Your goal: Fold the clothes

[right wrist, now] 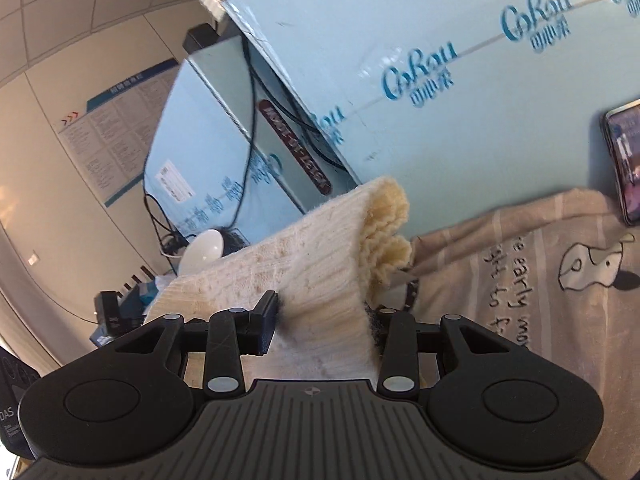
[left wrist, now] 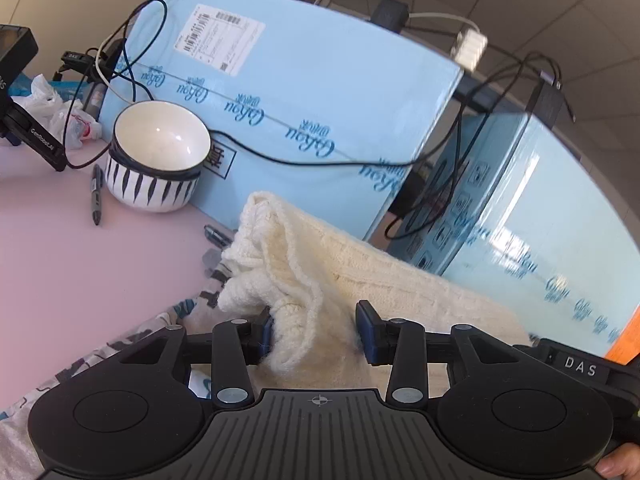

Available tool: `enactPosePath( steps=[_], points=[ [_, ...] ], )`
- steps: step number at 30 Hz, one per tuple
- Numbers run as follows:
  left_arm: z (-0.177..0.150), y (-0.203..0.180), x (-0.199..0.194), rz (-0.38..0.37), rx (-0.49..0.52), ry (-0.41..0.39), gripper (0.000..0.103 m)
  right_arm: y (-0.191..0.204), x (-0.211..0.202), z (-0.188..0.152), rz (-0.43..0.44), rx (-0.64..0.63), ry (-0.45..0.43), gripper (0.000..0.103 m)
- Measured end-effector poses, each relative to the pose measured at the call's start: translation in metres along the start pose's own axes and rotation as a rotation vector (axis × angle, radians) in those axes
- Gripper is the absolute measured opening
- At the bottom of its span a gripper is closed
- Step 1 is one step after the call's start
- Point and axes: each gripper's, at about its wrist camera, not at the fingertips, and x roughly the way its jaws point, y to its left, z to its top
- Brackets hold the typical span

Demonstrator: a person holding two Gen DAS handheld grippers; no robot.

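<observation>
Sweater [left wrist: 304, 280] between left gripper [left wrist: 320, 334] fingers

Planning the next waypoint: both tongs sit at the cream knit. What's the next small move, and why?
Probably close the left tongs first: their pads stand apart around a bunched knit edge, not pinching. The right tongs have knit filling their gap, one pad hidden.

Two bowls [left wrist: 160, 156] are sitting stacked at the left of the left wrist frame, with one pen [left wrist: 96, 194] lying beside them. One cream sweater [left wrist: 340, 276] is showing at centre. Two blue boxes [left wrist: 304, 92] are standing behind. One phone [right wrist: 624, 160] is leaning at the right edge of the right wrist frame.
</observation>
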Motion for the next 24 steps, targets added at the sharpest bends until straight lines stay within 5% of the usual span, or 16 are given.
enactPosePath(
  steps=[3, 5, 7, 10, 17, 24],
  points=[
    [-0.002, -0.004, -0.002, 0.026, 0.028, -0.021, 0.054, -0.01, -0.001, -0.005, -0.029, 0.01, -0.013, 0.045],
    [-0.002, -0.005, -0.006, 0.039, 0.03, -0.047, 0.072, -0.012, -0.002, -0.004, -0.044, 0.018, -0.018, 0.051],
    [0.0, -0.003, -0.016, 0.065, 0.007, -0.109, 0.084, -0.014, -0.002, -0.004, -0.056, 0.02, -0.018, 0.065],
    [0.003, 0.003, -0.026, 0.098, -0.048, -0.171, 0.095, -0.015, -0.002, -0.003, -0.073, 0.023, -0.019, 0.073],
    [-0.001, 0.009, -0.002, 0.26, -0.013, -0.036, 0.096, -0.02, -0.002, -0.002, -0.113, 0.03, -0.021, 0.074],
    [-0.003, 0.005, -0.016, 0.234, 0.018, -0.131, 0.096, -0.022, -0.009, -0.002, -0.119, 0.048, -0.025, 0.075]
  ],
)
